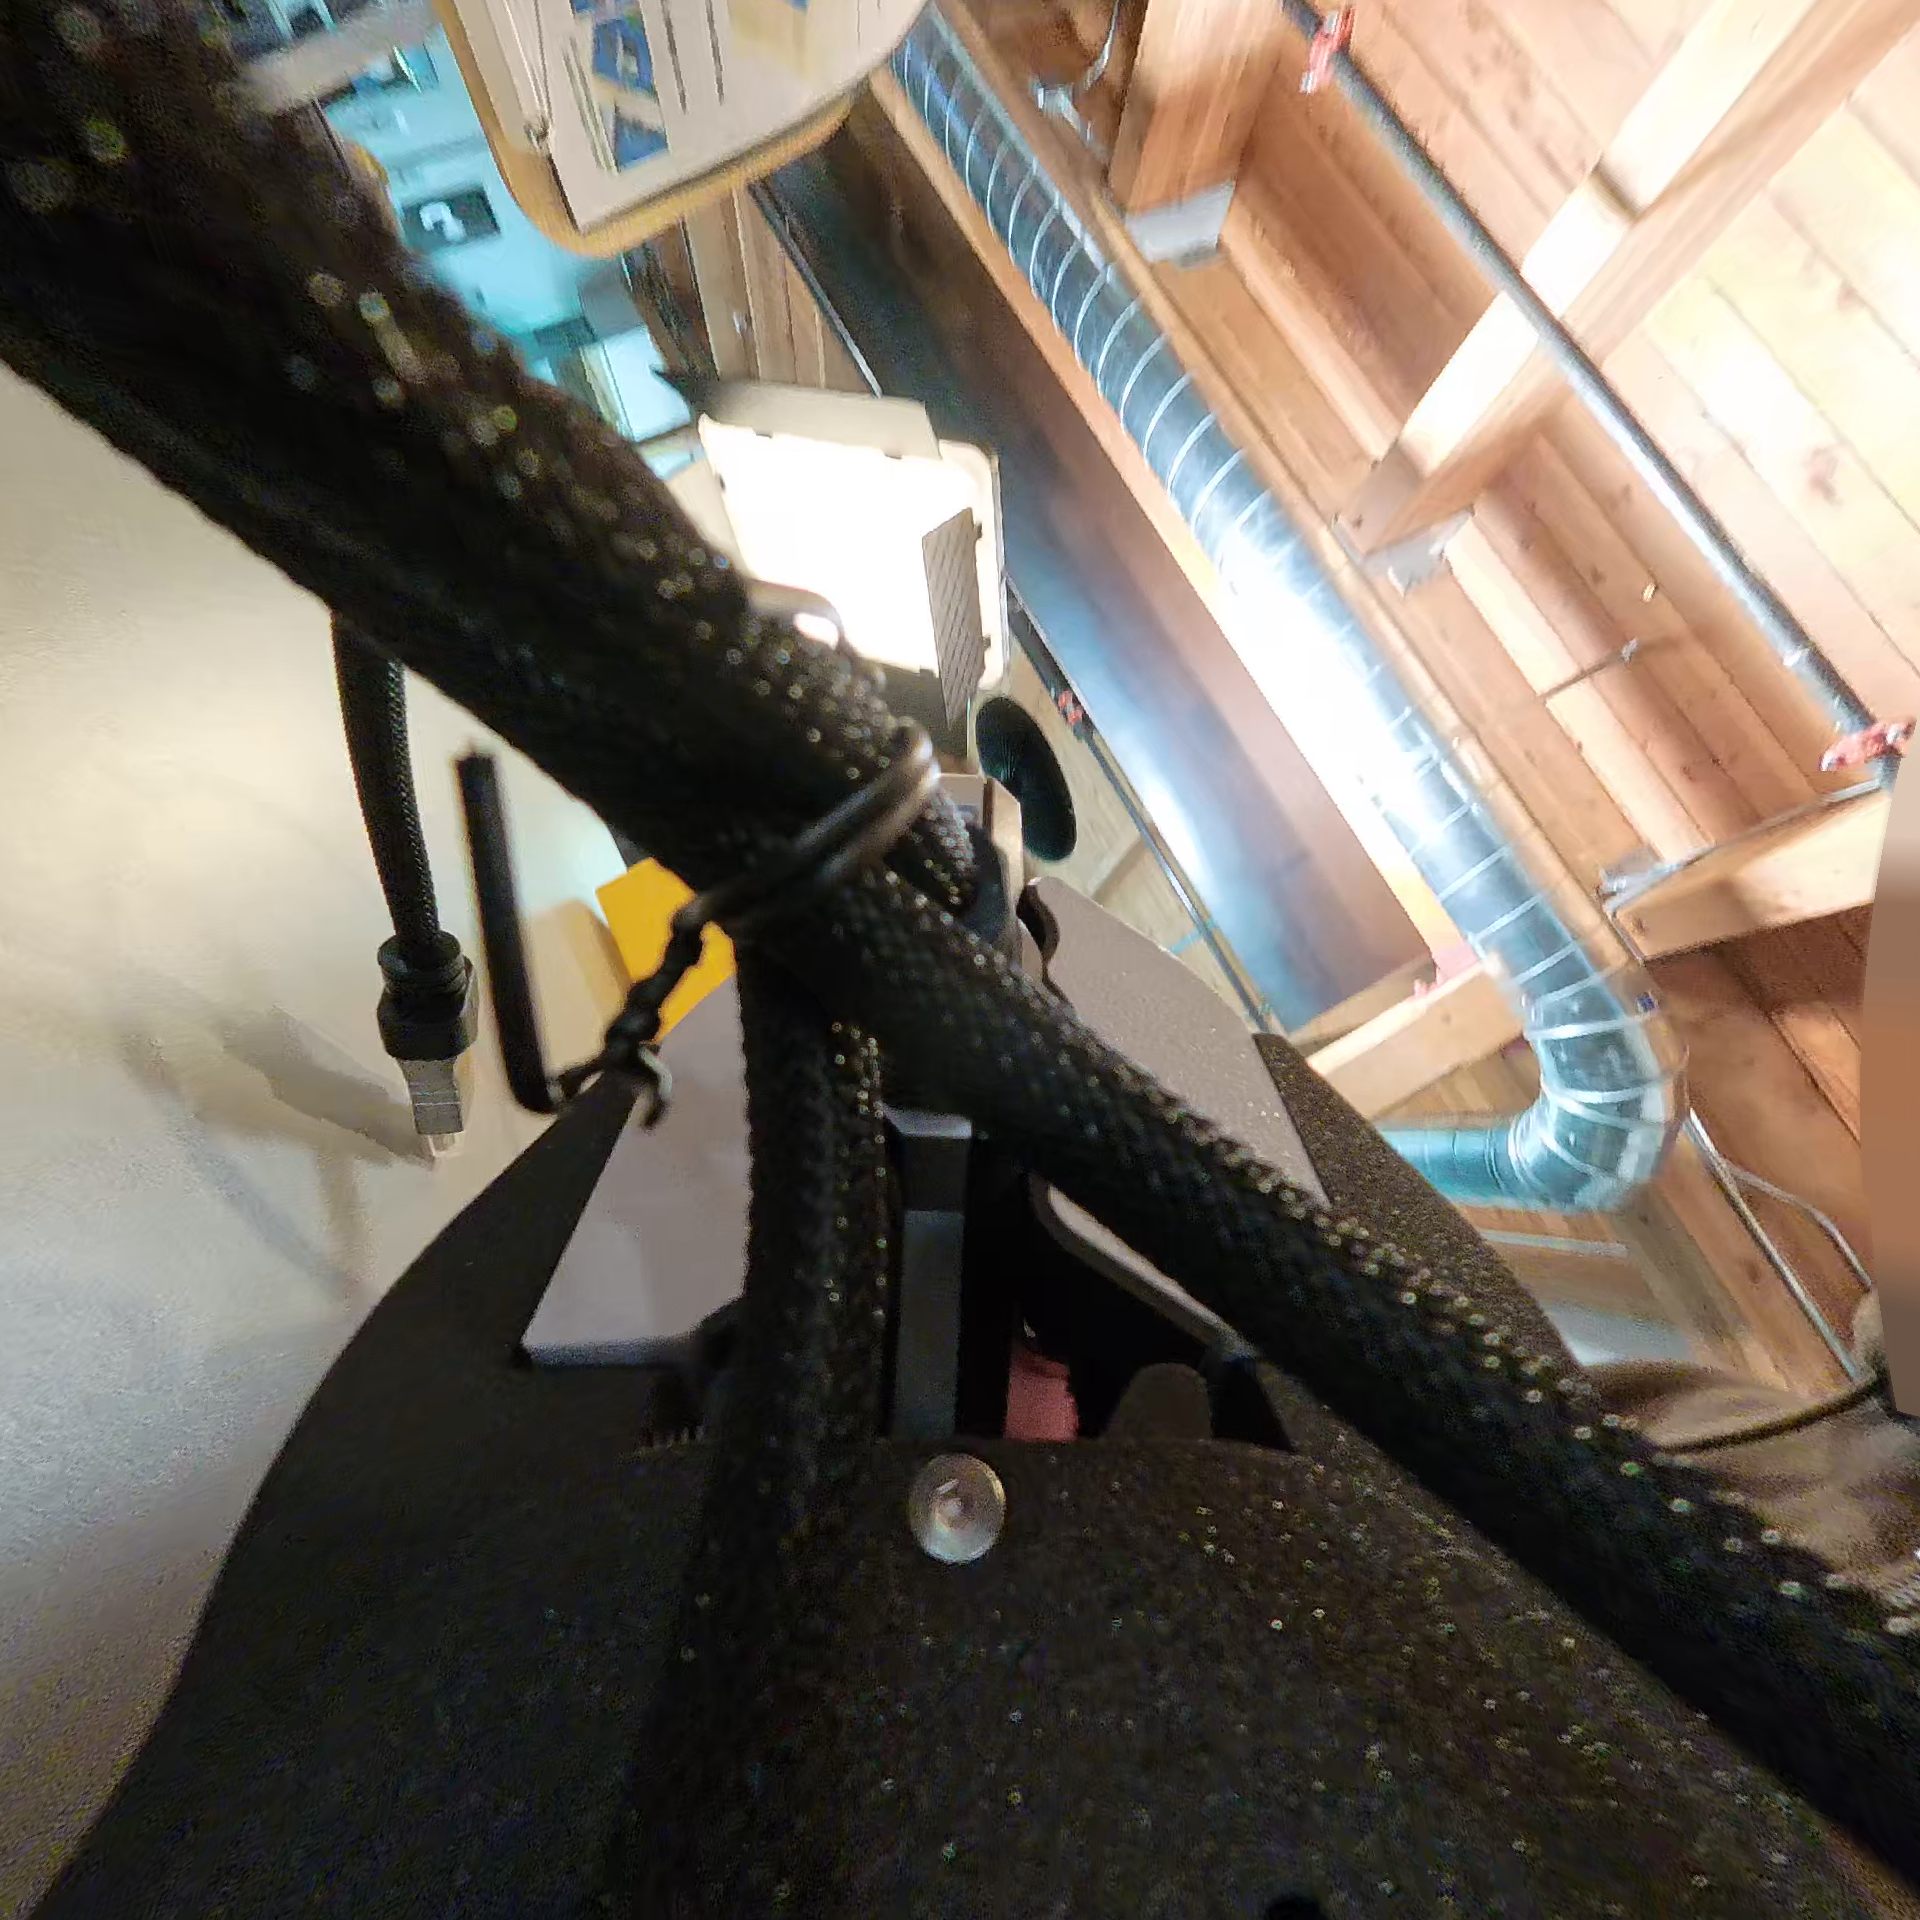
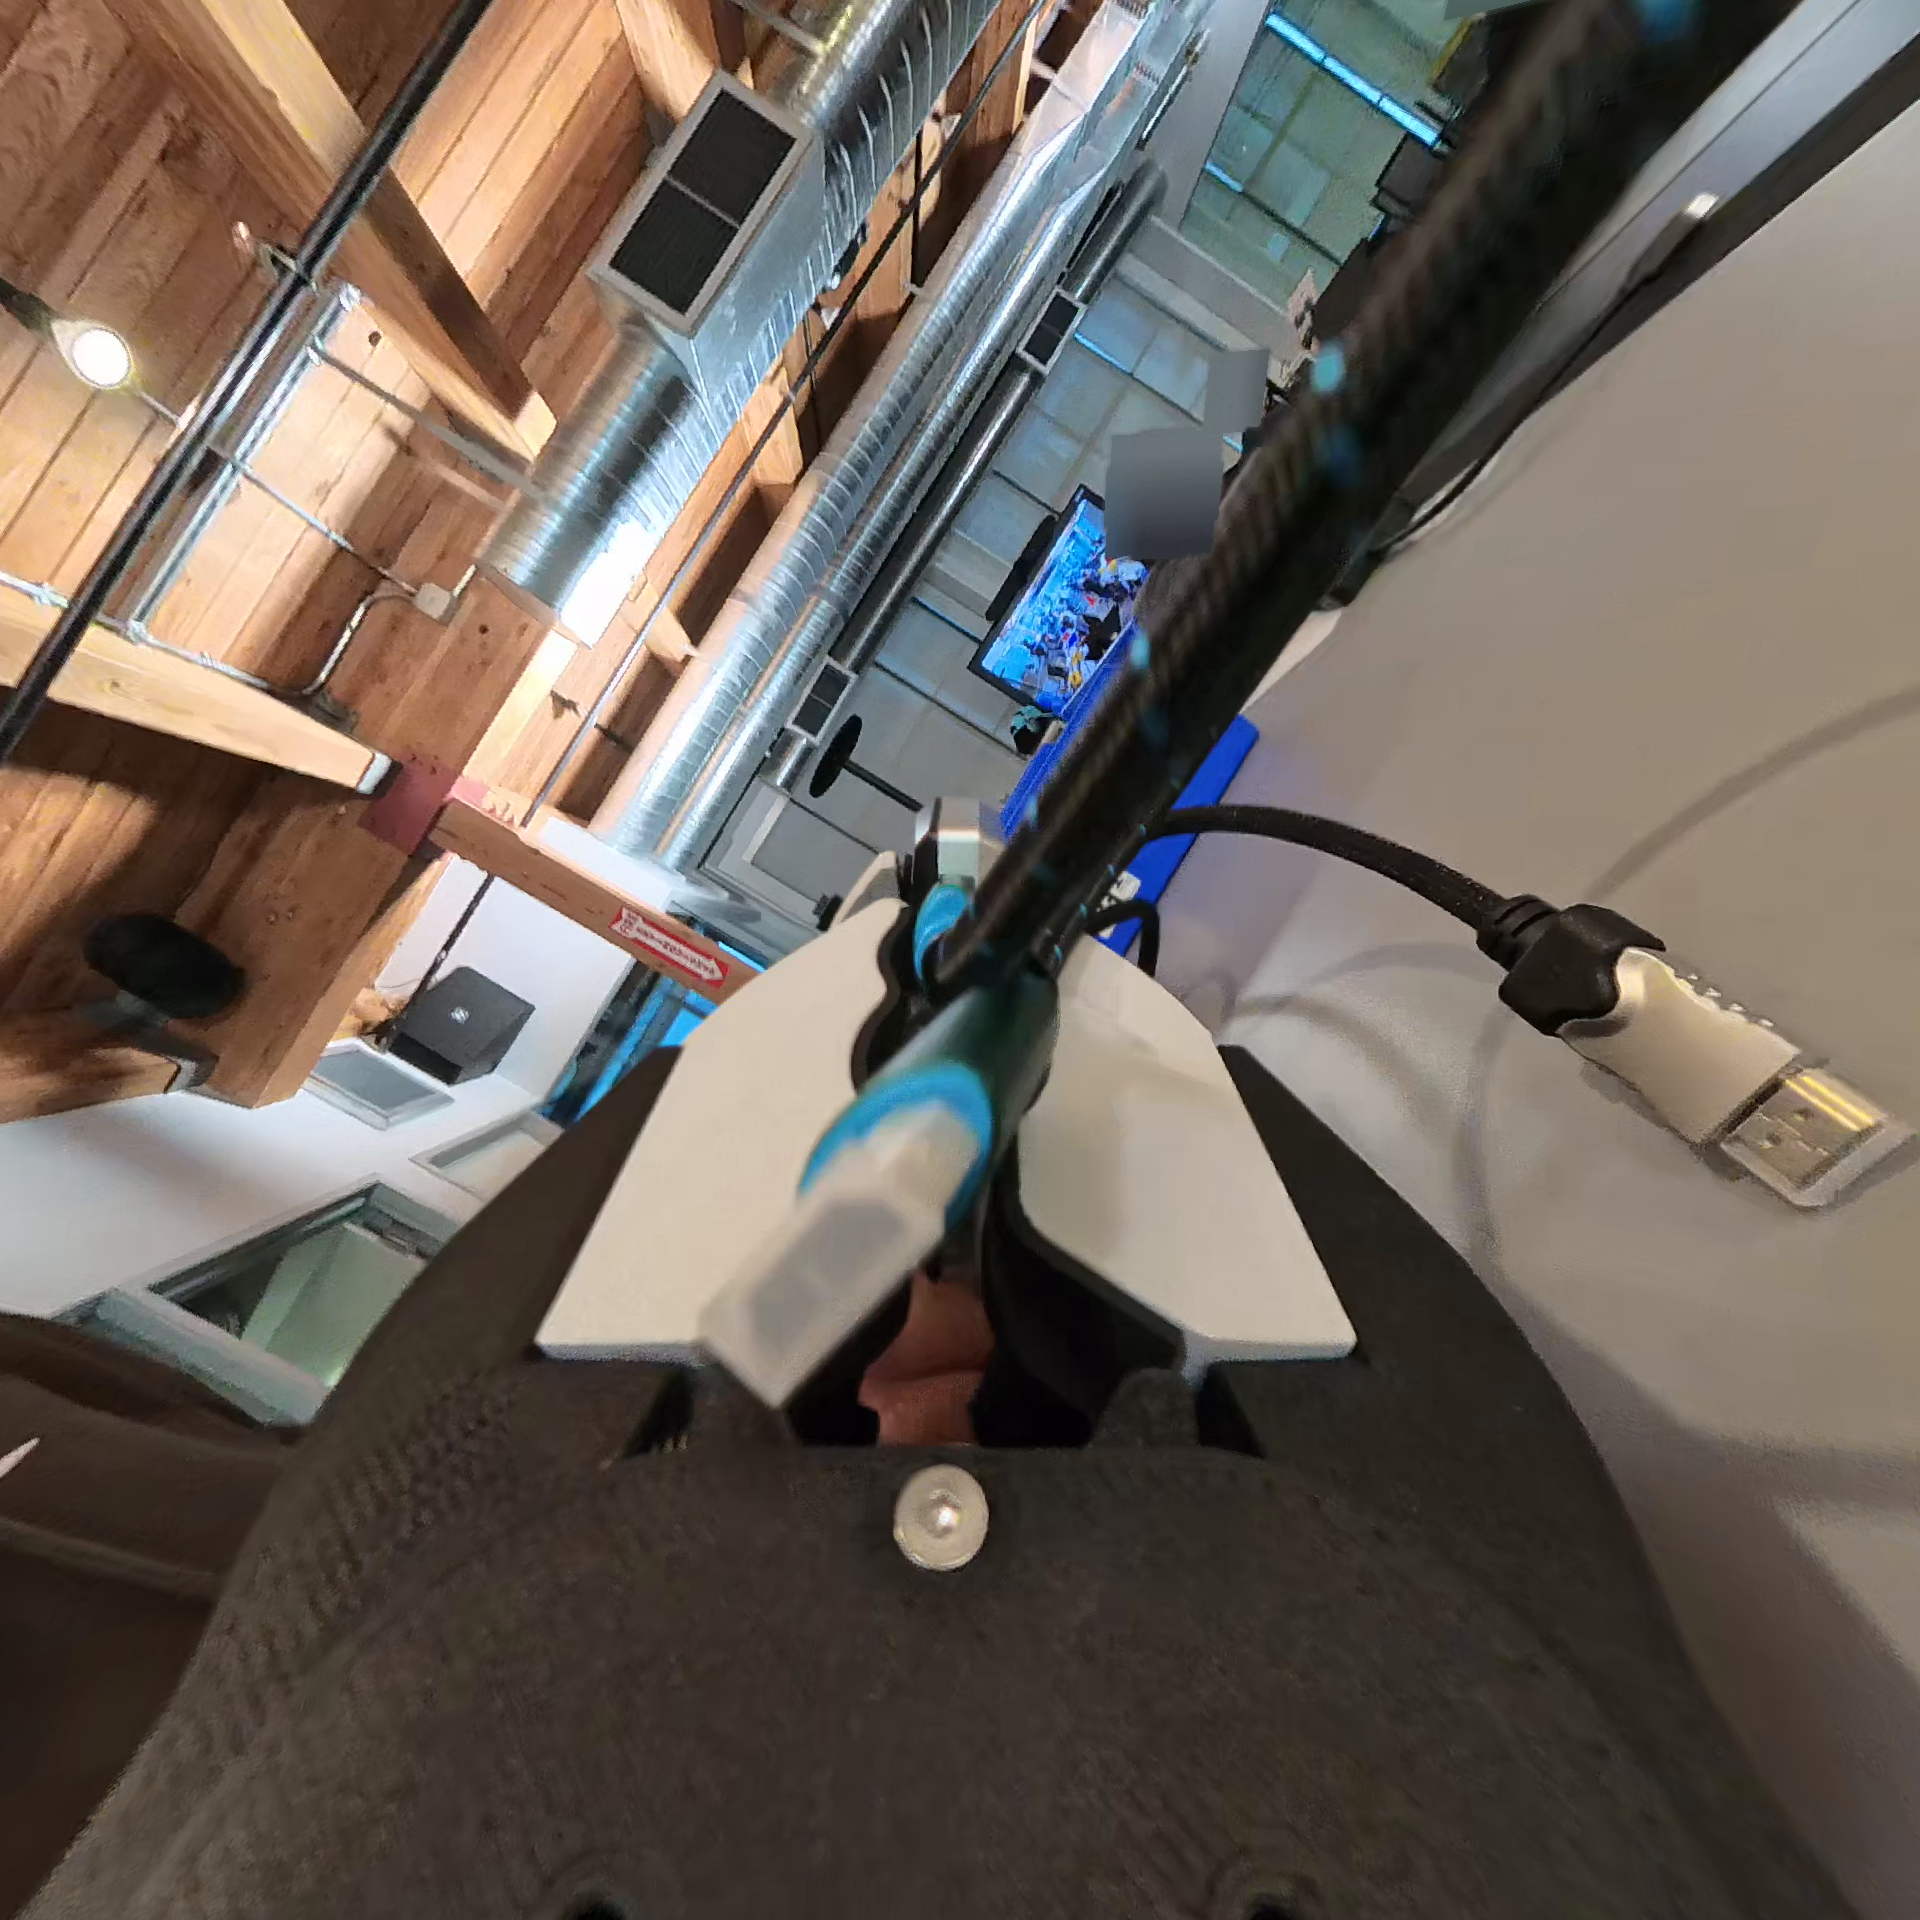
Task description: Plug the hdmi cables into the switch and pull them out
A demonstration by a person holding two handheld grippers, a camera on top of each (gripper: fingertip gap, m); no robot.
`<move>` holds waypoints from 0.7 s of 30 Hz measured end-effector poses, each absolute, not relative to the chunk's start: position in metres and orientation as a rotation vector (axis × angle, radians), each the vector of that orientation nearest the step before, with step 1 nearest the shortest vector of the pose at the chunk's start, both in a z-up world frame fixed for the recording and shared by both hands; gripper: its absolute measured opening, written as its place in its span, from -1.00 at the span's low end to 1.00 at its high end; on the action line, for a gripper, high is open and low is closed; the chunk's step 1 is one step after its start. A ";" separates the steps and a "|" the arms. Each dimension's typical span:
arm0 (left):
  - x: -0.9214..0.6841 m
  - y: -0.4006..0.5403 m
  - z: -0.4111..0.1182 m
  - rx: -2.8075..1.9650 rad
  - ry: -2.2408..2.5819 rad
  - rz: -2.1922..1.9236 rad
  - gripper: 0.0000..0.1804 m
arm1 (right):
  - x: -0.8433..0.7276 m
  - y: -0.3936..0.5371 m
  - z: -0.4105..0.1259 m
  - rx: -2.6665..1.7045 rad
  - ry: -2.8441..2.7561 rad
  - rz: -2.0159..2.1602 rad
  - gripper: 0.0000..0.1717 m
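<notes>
In the left wrist view my left gripper (image 1: 940, 868) points up toward the ceiling and is shut on a thick black braided cable bundle (image 1: 582, 582), bound with a thin wire tie (image 1: 831, 842). The bundle hides most of the fingers. A thinner black braided cable with a silver plug (image 1: 431, 1091) hangs at the left. In the right wrist view my right gripper (image 2: 977, 920) is shut on a black cable flecked with blue (image 2: 1226, 540), just behind its blue plug with a clear cap (image 2: 862, 1195). A second black braided cable ends in a silver plug (image 2: 1683, 1070) at the right, free of the gripper.
A white surface (image 2: 1558, 727) fills the right of the right wrist view, with a blue bin (image 2: 1205, 790) on it. Wooden beams (image 2: 312, 208) and silver ducts (image 1: 1299, 582) run overhead. A bright light panel (image 1: 831, 540) and a yellow object (image 1: 644, 925) lie beyond the left gripper. The tips of both grippers are at nearly the same place.
</notes>
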State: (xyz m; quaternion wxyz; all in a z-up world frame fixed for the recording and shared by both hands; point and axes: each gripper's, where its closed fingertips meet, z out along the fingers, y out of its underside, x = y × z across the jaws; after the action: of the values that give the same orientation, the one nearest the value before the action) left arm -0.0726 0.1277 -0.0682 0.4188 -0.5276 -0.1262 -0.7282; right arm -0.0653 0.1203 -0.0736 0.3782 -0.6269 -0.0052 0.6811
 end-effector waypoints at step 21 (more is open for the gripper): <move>-0.069 0.120 -0.060 -1.356 -0.236 -1.787 -0.74 | -0.063 0.118 -0.065 -1.602 -0.154 1.837 -0.88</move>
State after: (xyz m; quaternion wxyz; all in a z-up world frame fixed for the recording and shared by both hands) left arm -0.0685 0.1203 -0.0604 0.4287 -0.5430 -0.0944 -0.7158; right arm -0.0627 0.1177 -0.0653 0.3427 -0.6163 -0.0594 0.7066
